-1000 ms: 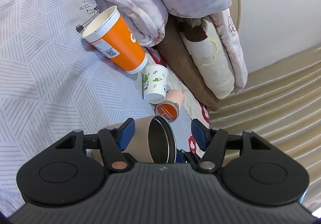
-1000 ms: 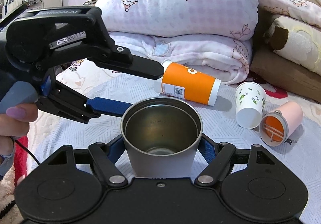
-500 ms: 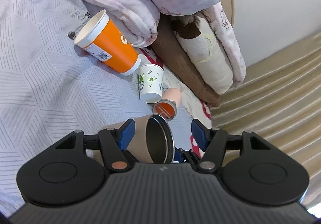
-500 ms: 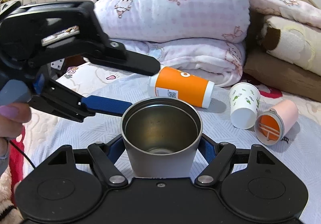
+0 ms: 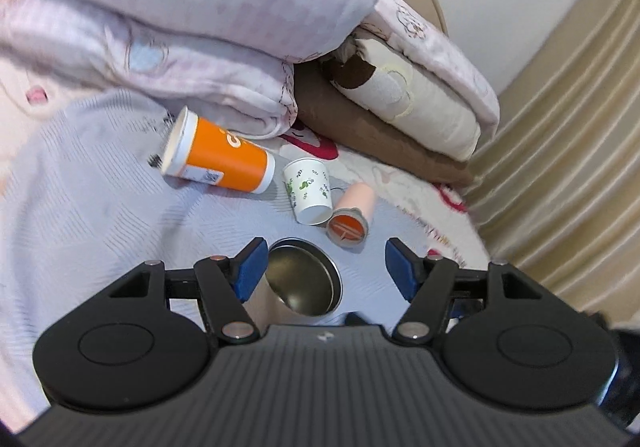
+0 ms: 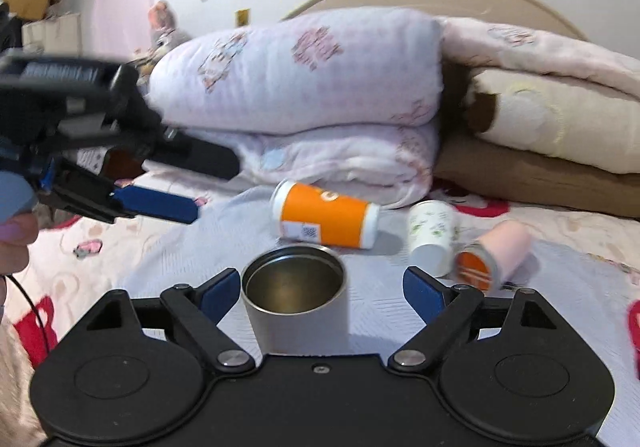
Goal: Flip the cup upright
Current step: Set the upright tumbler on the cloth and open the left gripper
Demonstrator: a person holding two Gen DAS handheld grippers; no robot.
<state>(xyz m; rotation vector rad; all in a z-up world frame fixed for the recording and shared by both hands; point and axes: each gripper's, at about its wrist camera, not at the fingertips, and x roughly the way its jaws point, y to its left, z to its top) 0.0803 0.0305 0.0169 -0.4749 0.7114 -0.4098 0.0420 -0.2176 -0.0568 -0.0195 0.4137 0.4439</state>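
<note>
The right tool (image 6: 320, 287) stands spread apart, the steel cup (image 6: 294, 305) upright on the bed (image 6: 560, 287) between its fingers, nearer the left one. The left tool (image 5: 324, 263), also spread, hovers above. Beyond lie an orange cup (image 6: 326, 221), white cup (image 6: 432, 239) and pink cup (image 6: 494, 253).

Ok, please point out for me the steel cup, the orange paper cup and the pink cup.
steel cup (image 6: 296, 317), right wrist view, on its grey outer wall.
orange paper cup (image 6: 326, 217), right wrist view, on its orange side.
pink cup (image 5: 360, 197), left wrist view, on its pink body.
</note>
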